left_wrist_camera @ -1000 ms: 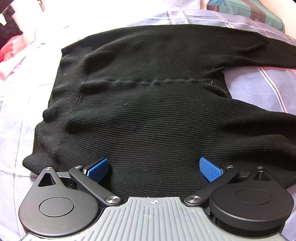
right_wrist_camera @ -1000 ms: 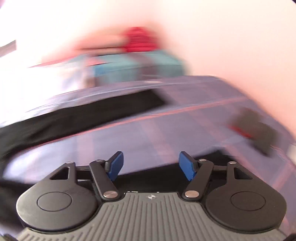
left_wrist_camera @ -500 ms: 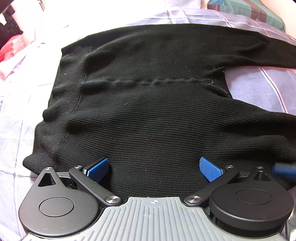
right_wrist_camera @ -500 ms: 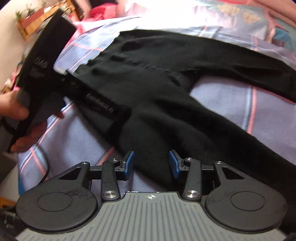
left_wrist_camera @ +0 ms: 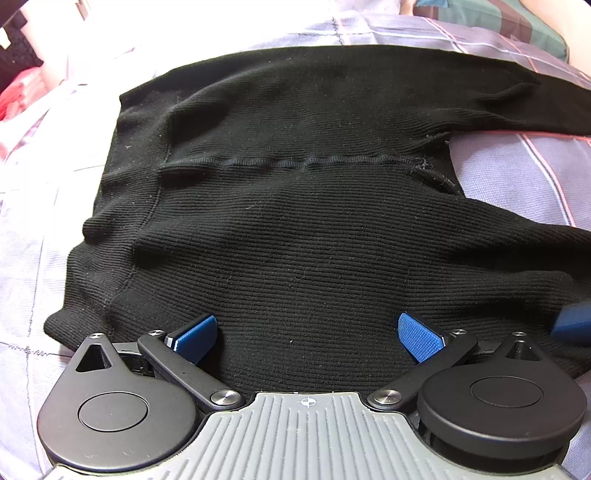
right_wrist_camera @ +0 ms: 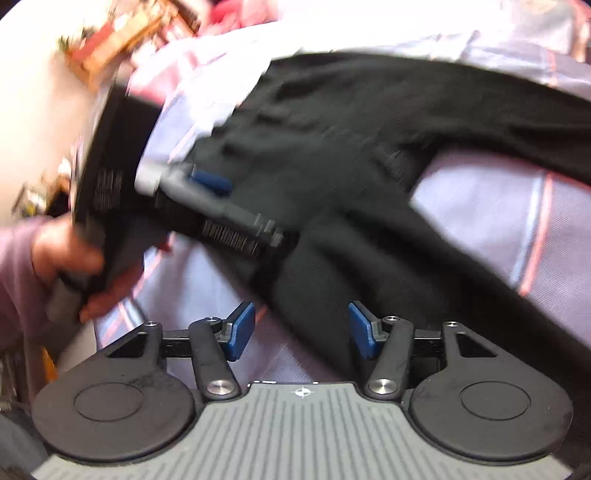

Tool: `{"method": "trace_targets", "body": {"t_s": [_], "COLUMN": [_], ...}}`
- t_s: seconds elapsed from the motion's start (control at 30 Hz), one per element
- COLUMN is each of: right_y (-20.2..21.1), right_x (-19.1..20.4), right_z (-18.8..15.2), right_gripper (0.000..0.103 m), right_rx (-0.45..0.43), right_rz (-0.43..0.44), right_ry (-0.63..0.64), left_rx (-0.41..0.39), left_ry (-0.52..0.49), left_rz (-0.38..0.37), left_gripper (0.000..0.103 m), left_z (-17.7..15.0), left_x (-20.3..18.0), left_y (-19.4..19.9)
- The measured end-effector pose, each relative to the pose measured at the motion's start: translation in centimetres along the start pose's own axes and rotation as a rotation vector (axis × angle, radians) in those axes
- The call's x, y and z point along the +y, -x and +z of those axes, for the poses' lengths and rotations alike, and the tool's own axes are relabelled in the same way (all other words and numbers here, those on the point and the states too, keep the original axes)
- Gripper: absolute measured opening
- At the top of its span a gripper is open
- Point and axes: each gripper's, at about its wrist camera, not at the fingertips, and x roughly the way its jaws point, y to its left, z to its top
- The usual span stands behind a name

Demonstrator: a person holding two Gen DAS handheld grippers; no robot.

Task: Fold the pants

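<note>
Black ribbed knit pants (left_wrist_camera: 295,221) lie spread flat on a lilac striped bedsheet (left_wrist_camera: 517,173), waist to the left, both legs running off to the right. My left gripper (left_wrist_camera: 308,338) is open, its blue pads straddling the near edge of the pants' seat. My right gripper (right_wrist_camera: 301,328) is open over the near leg (right_wrist_camera: 332,258) close to its edge. A blue pad of the right gripper shows in the left wrist view (left_wrist_camera: 572,321). The left gripper also shows in the blurred right wrist view (right_wrist_camera: 210,182), held by a hand (right_wrist_camera: 74,266).
A green plaid pillow (left_wrist_camera: 498,22) lies at the far right of the bed. Red cloth (left_wrist_camera: 18,92) sits off the bed's left side. A wooden shelf (right_wrist_camera: 122,40) stands beyond the bed in the right wrist view.
The right gripper swung from facing the far wall down to the near pant leg and moved in closer. Its jaws opened a little wider. The left gripper stayed still.
</note>
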Motion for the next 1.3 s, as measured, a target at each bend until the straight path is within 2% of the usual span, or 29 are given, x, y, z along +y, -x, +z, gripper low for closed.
{"method": "trace_targets", "body": {"t_s": [0.07, 0.13, 0.23, 0.33, 0.4, 0.43, 0.47, 0.5, 0.6, 0.67, 0.77, 0.87, 0.97, 1.0, 1.03, 1.1, 1.13, 1.17, 1.23, 1.3], "right_y": [0.3, -0.4, -3.2, -6.3, -7.9, -8.1, -8.2, -8.1, -7.0, -7.4, -6.2, -3.7, -4.1, -4.2, -3.7, -1.7, -0.8, 0.0, 0.7, 1.2], "right_x": [-2.0, -4.2, -6.8, -7.7, -7.5, -6.9, -6.4, -6.3, -7.5, -7.8, -7.5, -5.4, -4.2, -4.5, -5.0, -5.8, -5.7, -5.4, -4.6, -3.7], "right_z": [1.5, 2.7, 4.2, 4.9, 5.0, 5.1, 5.3, 5.5, 5.8, 6.0, 5.6, 4.3, 2.4, 1.8, 1.1, 0.3, 0.1, -0.1, -0.6, -1.7], "right_gripper": [0.061, 0.056, 0.039, 0.038, 0.038, 0.038, 0.023, 0.012, 0.01, 0.002, 0.006, 0.006, 0.006, 0.006, 0.001, 0.001, 0.01, 0.012, 0.013, 0.018], "right_rx": [-0.078, -0.142, -0.147, -0.11, -0.076, -0.076, -0.084, -0.091, -0.188, -0.186, -0.207, -0.231, -0.106, -0.08, -0.092, -0.174, -0.211, -0.237, -0.235, -0.192], "right_rz": [-0.02, -0.023, -0.037, 0.0, 0.058, 0.042, 0.004, -0.035, -0.08, -0.103, -0.167, -0.149, -0.106, -0.133, -0.172, -0.244, -0.289, -0.299, -0.241, -0.204], "right_ry": [-0.103, -0.217, -0.374, -0.462, -0.469, -0.437, -0.399, -0.371, -0.392, -0.402, -0.383, -0.259, -0.191, -0.193, -0.208, -0.271, -0.273, -0.268, -0.26, -0.206], "left_rx": [-0.006, -0.01, -0.012, -0.015, -0.019, -0.02, -0.021, -0.023, -0.027, -0.029, -0.027, -0.025, -0.023, -0.022, -0.02, -0.016, -0.014, -0.013, -0.013, -0.011], "left_ry": [0.0, 0.0, 0.0, 0.0, 0.0, -0.001, 0.0, -0.001, -0.001, -0.002, -0.003, -0.004, -0.006, -0.007, -0.008, -0.011, -0.012, -0.014, -0.016, -0.016], "left_rz": [0.0, 0.0, 0.001, 0.0, 0.0, 0.0, -0.001, -0.001, -0.003, -0.003, -0.005, -0.004, -0.005, -0.005, -0.006, -0.007, -0.007, -0.009, -0.01, -0.009], "left_gripper": [0.103, 0.103, 0.103, 0.103, 0.103, 0.103, 0.103, 0.103, 0.103, 0.103, 0.103, 0.103, 0.103, 0.103, 0.103, 0.103, 0.103, 0.103, 0.103, 0.103], "left_z": [-0.1, -0.3, -0.3, -0.3, -0.4, -0.5, -0.5, -0.5, -0.6, -0.6, -0.5, -0.4, -0.4, -0.3, -0.3, -0.2, -0.2, -0.1, 0.0, 0.0], "left_x": [0.0, 0.0, -0.1, -0.1, -0.1, -0.1, -0.1, -0.2, -0.2, -0.2, -0.1, -0.1, 0.0, 0.0, 0.1, 0.1, 0.1, 0.1, 0.1, 0.1], "left_y": [0.0, 0.1, 0.1, 0.1, 0.2, 0.2, 0.2, 0.2, 0.3, 0.3, 0.3, 0.2, 0.2, 0.2, 0.2, 0.1, 0.1, 0.1, 0.0, 0.0]}}
